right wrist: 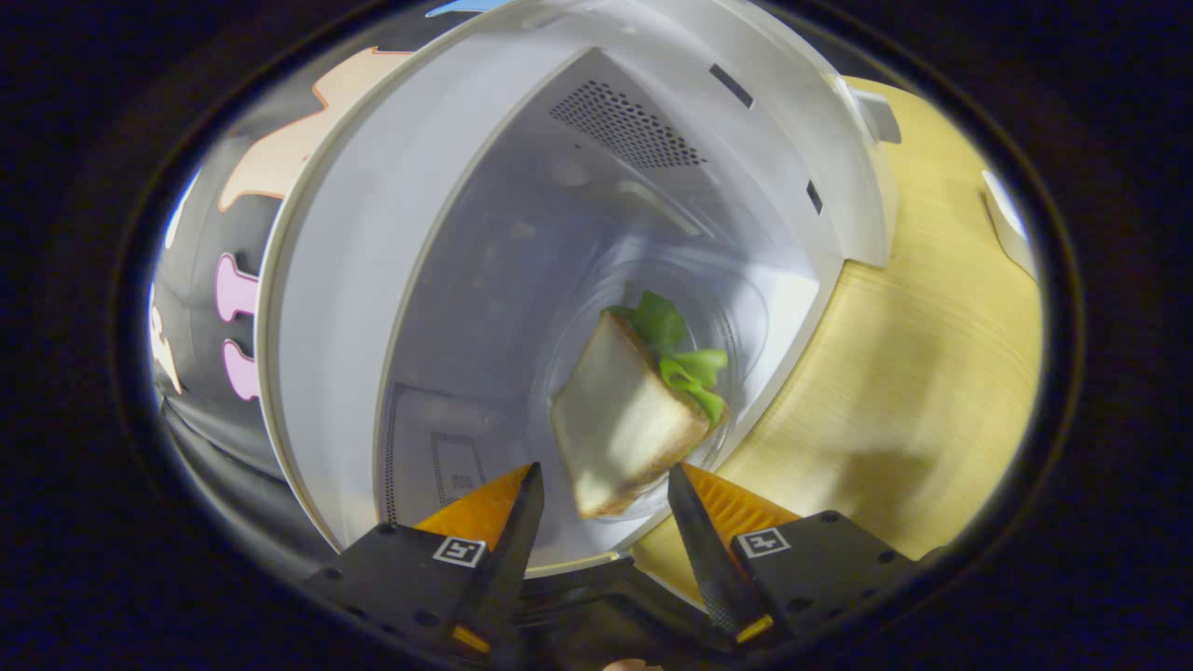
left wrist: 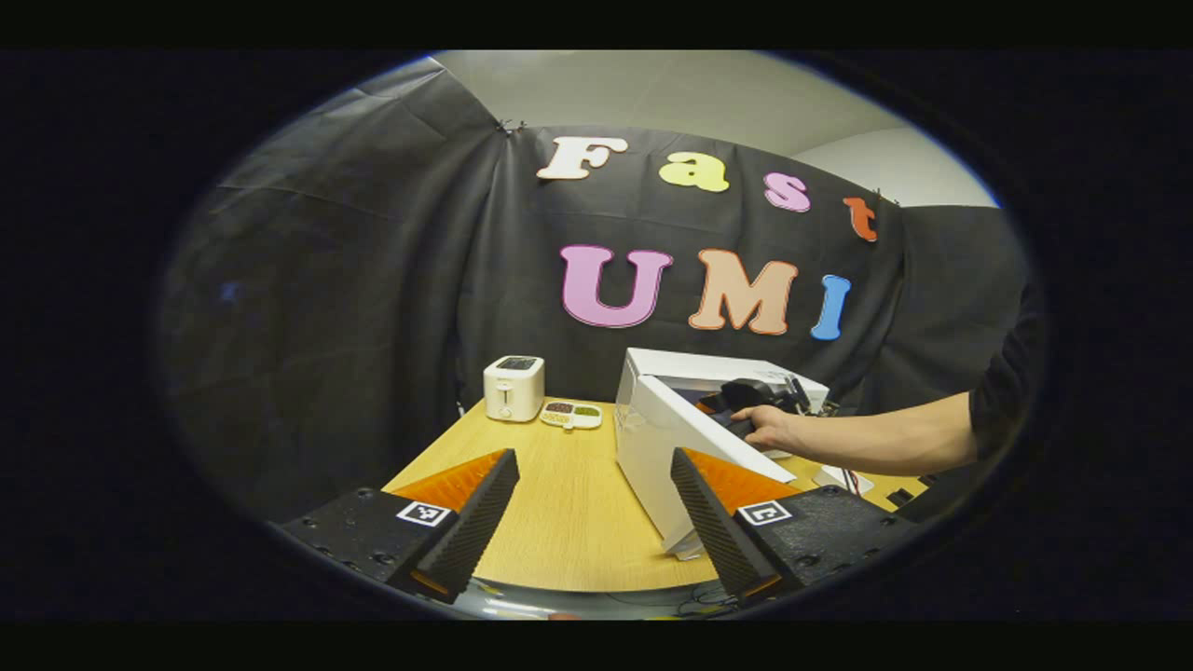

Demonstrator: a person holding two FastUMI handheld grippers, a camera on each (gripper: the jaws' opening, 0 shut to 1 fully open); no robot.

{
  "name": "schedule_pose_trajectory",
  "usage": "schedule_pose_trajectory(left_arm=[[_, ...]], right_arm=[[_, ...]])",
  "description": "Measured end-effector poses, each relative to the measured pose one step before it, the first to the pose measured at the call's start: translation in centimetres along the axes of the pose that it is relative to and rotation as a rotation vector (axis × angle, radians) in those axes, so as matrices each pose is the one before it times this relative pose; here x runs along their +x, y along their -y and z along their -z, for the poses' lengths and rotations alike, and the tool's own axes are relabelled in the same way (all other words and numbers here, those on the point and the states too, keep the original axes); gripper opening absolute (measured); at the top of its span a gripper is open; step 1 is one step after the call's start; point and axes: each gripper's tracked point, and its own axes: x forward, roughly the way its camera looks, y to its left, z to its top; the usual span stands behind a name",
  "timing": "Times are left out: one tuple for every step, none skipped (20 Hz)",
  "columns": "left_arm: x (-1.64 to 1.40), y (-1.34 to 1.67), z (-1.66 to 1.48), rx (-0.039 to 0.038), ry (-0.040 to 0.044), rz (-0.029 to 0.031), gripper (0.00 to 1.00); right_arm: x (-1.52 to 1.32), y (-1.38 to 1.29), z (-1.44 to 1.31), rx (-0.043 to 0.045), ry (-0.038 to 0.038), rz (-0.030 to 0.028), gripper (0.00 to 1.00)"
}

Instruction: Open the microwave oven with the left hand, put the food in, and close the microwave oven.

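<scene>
Inside microwave, right gripper apart beside sandwich

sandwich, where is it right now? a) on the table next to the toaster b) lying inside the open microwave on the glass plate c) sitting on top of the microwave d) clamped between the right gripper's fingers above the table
b: in the right gripper view the sandwich lies on the glass plate inside the microwave, just past the open right gripper, whose fingers stand apart from it.
</scene>
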Motion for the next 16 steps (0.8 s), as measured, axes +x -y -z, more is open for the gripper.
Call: schedule_pose_trajectory(left_arm=[[-0.081, 0.101, -0.114, 0.00086, 0.00472, 0.0026, 0.95], [-0.031, 0.073, -0.159, 0.0002, 0.00434, 0.00253, 0.96], [-0.019, 0.098, 0.044, 0.00008, -0.00145, 0.00263, 0.96], [-0.181, 0.062, 0.046, 0.00035, 0.00059, 0.00447, 0.94], [-0.187, 0.129, 0.147, 0.00098, 0.00054, 0.00309, 0.96], [-0.056, 0.081, 0.169, 0.00044, -0.00029, 0.00398, 0.96], [-0.009, 0.177, 0.017, 0.00064, -0.00012, 0.00627, 0.96], [0.109, 0.116, 0.044, 0.00251, -0.00242, 0.00505, 0.96], [0.061, 0.125, 0.208, 0.00402, -0.00475, 0.00748, 0.96], [0.054, 0.159, 0.272, 0.00475, -0.00573, 0.00667, 0.94], [0.124, 0.081, 0.107, 0.0022, -0.00009, 0.0062, 0.96], [0.147, 0.149, 0.029, 0.00123, -0.00107, 0.00795, 0.94], [0.177, 0.144, 0.124, 0.00318, -0.00083, 0.00577, 0.94], [0.168, 0.175, -0.069, 0.00549, 0.00174, 0.00437, 0.96], [0.306, 0.015, -0.022, 0.00817, 0.00218, 0.00062, 0.94], [0.217, 0.032, 0.01, 0.00846, 0.00038, 0.00137, 0.96]], right_arm=[[-0.328, 0.163, 0.13, 0.01005, -0.00618, 0.00001, 0.83], [-0.176, 0.027, -0.201, -0.00507, 0.01047, -0.00531, 0.83], [-0.426, 0.038, -0.22, -0.02084, 0.01266, -0.0014, 0.83], [-0.32, 0.065, -0.269, -0.02468, 0.01226, 0.00025, 0.83], [-0.628, 0.09, -0.067, -0.01991, 0.00452, -0.00569, 0.82], [-0.57, 0.079, -0.075, -0.01892, 0.00317, -0.00635, 0.82], [-0.676, 0.141, -0.209, -0.02273, 0.00982, -0.00566, 0.83], [-0.692, 0.128, -0.452, -0.02746, 0.01285, -0.00723, 0.83], [-0.779, 0.047, -0.452, -0.02981, 0.01815, -0.00983, 0.83], [-0.705, -0.001, -0.584, -0.03108, 0.02101, -0.01686, 0.83], [-0.967, 0.047, -0.318, -0.03751, 0.01188, -0.01378, 0.83], [-1.01, 0.144, -0.471, -0.04558, 0.01038, -0.01405, 0.83], [-1.041, 0.262, -0.636, -0.04657, 0.02481, -0.00807, 0.83], [-1.002, 0.121, -1.009, -0.04477, 0.03733, -0.01533, 0.71], [-1.176, -0.009, -0.899, -0.04488, 0.03449, -0.01728, 0.71], [-1.214, -0.197, -0.997, -0.03803, 0.02735, -0.02597, 0.71]])
